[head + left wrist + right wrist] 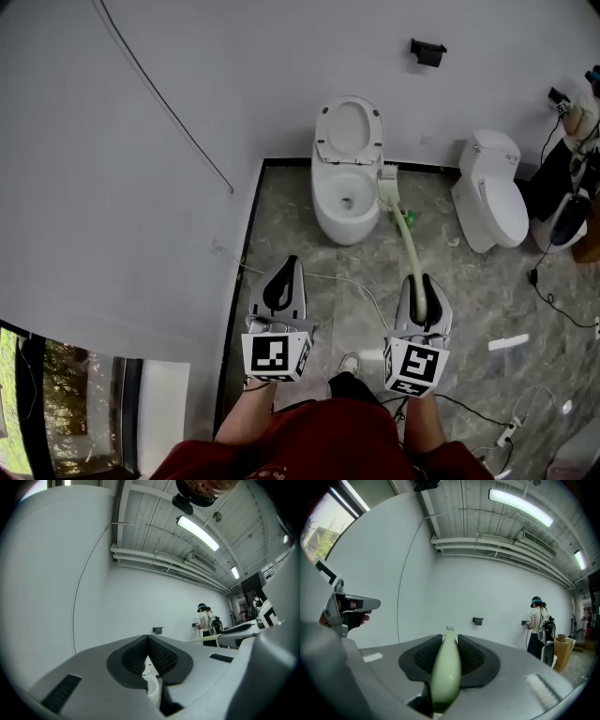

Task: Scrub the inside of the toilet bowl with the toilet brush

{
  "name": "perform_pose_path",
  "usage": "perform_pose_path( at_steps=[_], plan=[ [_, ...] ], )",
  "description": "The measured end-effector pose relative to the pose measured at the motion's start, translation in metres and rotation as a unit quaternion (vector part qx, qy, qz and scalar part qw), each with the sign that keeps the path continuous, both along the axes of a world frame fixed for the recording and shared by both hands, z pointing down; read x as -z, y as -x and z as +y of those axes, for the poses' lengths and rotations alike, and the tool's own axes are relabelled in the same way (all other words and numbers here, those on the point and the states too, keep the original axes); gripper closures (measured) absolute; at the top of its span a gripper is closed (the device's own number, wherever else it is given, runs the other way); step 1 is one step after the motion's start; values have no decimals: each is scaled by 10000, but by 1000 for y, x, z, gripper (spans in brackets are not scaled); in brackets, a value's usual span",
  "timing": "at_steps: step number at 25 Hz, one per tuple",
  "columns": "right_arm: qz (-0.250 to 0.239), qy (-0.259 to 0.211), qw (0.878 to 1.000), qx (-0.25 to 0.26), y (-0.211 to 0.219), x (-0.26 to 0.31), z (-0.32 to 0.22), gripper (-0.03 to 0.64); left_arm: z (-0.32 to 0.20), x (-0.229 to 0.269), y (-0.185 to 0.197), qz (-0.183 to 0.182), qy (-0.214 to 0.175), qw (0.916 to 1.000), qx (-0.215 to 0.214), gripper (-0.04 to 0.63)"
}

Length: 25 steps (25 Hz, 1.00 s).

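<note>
A white toilet (345, 192) stands against the far wall with its lid and seat raised and the bowl open. My right gripper (422, 283) is shut on the pale green handle of the toilet brush (406, 234). The handle runs forward to the brush head (387, 174), which is by the bowl's right rim and outside the opening. In the right gripper view the handle (446, 670) lies clamped between the dark pads. My left gripper (285, 270) hovers over the floor short of the toilet. Its pads (161, 657) meet with nothing between them.
A second white toilet (494, 199) with its lid down stands to the right. A small green thing (411, 217) lies on the floor beside the first bowl. Cables (553, 300) trail over the marble floor at right. A black fixture (427, 51) hangs on the wall. A person (536, 625) stands far off.
</note>
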State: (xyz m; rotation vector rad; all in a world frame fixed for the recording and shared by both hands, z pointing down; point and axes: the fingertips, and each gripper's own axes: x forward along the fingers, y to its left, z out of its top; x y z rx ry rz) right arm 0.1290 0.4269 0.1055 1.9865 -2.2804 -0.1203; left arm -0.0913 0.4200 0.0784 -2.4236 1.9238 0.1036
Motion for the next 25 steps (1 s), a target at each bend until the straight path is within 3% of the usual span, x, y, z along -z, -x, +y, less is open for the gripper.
perform_pose_path(
  at_steps=[13,25],
  plan=[
    [-11,41,9998,169,-59,1,-122,502,-116,10,-59,5,23,10000,93,591],
    [14,182,9997,191,-30,-20,-204,502,-206,-19,-34,173,110,9998,74,591]
  ],
)
